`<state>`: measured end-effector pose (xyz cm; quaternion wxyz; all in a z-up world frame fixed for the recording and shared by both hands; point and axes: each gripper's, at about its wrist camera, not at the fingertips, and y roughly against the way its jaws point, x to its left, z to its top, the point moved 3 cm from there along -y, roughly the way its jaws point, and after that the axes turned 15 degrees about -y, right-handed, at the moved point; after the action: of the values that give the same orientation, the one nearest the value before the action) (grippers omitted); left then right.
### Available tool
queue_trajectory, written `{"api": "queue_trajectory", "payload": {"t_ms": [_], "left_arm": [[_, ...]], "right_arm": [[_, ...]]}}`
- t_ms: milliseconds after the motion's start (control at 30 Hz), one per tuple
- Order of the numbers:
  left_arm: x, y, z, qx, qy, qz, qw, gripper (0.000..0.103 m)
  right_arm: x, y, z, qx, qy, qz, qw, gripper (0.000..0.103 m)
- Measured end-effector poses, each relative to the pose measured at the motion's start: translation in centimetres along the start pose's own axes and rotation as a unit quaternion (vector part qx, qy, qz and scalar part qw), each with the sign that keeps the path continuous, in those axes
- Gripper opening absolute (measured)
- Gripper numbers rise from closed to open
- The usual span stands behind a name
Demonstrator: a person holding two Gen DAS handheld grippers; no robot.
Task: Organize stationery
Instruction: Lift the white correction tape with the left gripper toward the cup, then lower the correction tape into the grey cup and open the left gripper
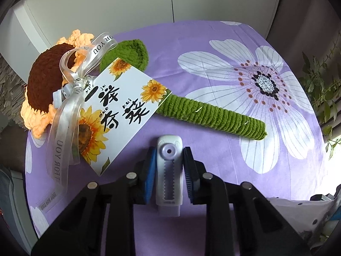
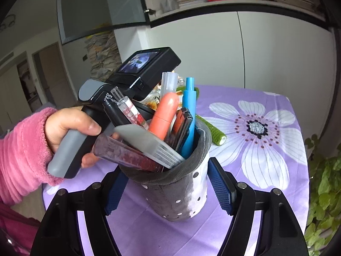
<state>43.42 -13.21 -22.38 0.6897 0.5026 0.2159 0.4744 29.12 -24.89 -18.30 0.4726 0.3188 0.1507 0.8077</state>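
Observation:
A small white and lilac slider case [image 1: 169, 170] with a toothed strip lies lengthwise between the blue pads of my left gripper [image 1: 169, 149], just above the purple cloth. Both pads press its sides, so the gripper is shut on it. In the right wrist view, a grey and white felt pen holder [image 2: 170, 192] stands on the cloth. It holds a blue pen [image 2: 189, 104], an orange marker [image 2: 166, 111], clear tubes and a grey ruler [image 2: 147, 143]. My right gripper [image 2: 166, 166] clasps the holder from both sides. A hand in a pink sleeve [image 2: 70, 128] holds the left device behind the holder.
A crochet sunflower [image 1: 46, 81] with a green stem [image 1: 213, 115], ribbon and a sunflower card [image 1: 119, 111] lies across the purple flower-print tablecloth [image 1: 213, 49]. A leafy plant [image 1: 319, 85] stands off the right edge. White cabinets rise behind the table.

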Motion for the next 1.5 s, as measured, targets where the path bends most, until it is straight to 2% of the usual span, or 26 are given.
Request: {"api": "queue_trajectory", "payload": {"t_ms": [100,267,467,633,867,967,1033,1167,1300,1500], "left_arm": [[0.2,1.4,-0.3,-0.017,0.004,-0.002,0.9998,0.023],[0.7,5.1,-0.7,-0.057,0.016,-0.008,0.9982,0.023],[0.6,11.0,-1.5,-0.121,0.023,-0.014,0.9923,0.023],[-0.6,16.8,-1.7,-0.178,0.009,-0.030,0.9835,0.023],[-3.7,23.8,-2.2,-0.262,-0.029,-0.053,0.9632,0.023],[-5.2,24.3,-2.4,-0.262,-0.046,-0.079,0.9607,0.023],[-6.1,24.1,-2.5,-0.251,-0.056,-0.085,0.9627,0.023],[-7.2,22.6,-2.6,-0.217,-0.070,-0.079,0.9704,0.023],[-7.2,21.0,-2.5,-0.189,-0.063,-0.069,0.9775,0.023],[-8.2,20.8,-2.6,-0.194,-0.082,-0.038,0.9768,0.023]], "right_arm": [[-0.1,0.0,-0.1,0.004,-0.005,0.013,1.000,0.081],[-0.9,-0.2,0.0,0.012,-0.029,0.018,0.999,0.082],[-0.7,0.0,-0.2,0.011,-0.025,0.020,0.999,0.082],[-0.7,-0.1,-0.2,0.015,-0.028,0.019,0.999,0.082],[-0.8,-0.1,-0.2,0.015,-0.026,0.020,0.999,0.082],[-0.8,-0.1,-0.2,0.017,-0.028,0.021,0.999,0.082],[-0.9,-0.1,-0.2,0.017,-0.028,0.021,0.999,0.082],[-0.9,-0.2,-0.2,0.019,-0.028,0.022,0.999,0.082],[-0.9,-0.2,-0.3,0.018,-0.027,0.022,0.999,0.082],[-0.6,-0.1,-0.4,0.018,-0.023,0.025,0.999,0.082]]}}
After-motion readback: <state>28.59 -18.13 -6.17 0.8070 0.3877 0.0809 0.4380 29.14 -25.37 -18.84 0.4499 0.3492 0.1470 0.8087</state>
